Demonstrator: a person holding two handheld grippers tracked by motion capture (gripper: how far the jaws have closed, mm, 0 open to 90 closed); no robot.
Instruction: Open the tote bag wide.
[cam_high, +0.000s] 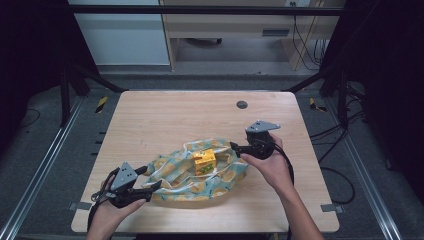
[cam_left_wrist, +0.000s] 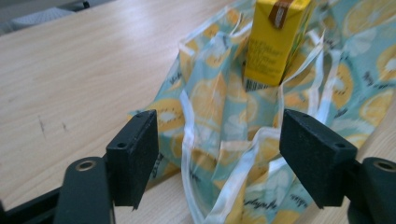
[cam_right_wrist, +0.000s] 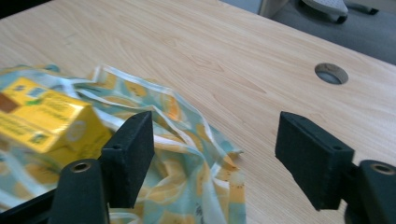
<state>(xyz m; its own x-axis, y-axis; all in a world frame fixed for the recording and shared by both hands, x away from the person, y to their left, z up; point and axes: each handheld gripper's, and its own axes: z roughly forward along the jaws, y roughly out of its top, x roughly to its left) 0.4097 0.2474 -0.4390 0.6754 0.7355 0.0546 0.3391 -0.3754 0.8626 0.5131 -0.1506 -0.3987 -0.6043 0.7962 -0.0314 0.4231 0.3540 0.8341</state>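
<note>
A teal cloth bag with a lemon print (cam_high: 200, 175) lies crumpled on the wooden table (cam_high: 165, 120), near its front middle. A small yellow carton (cam_high: 204, 161) stands on the cloth. My left gripper (cam_high: 152, 186) hovers at the bag's left end, open, the cloth (cam_left_wrist: 219, 140) lying below its jaws with nothing pinched; the carton (cam_left_wrist: 275, 42) stands beyond. My right gripper (cam_high: 234, 146) is at the bag's right edge, open too, above the cloth's hem (cam_right_wrist: 196, 154), with the carton (cam_right_wrist: 42, 116) to its left.
A round cable hole (cam_high: 242, 104) sits in the table's far middle (cam_right_wrist: 331, 73). Dark frame posts stand at both sides, and cables trail over the floor at the right. Bare wood surrounds the bag.
</note>
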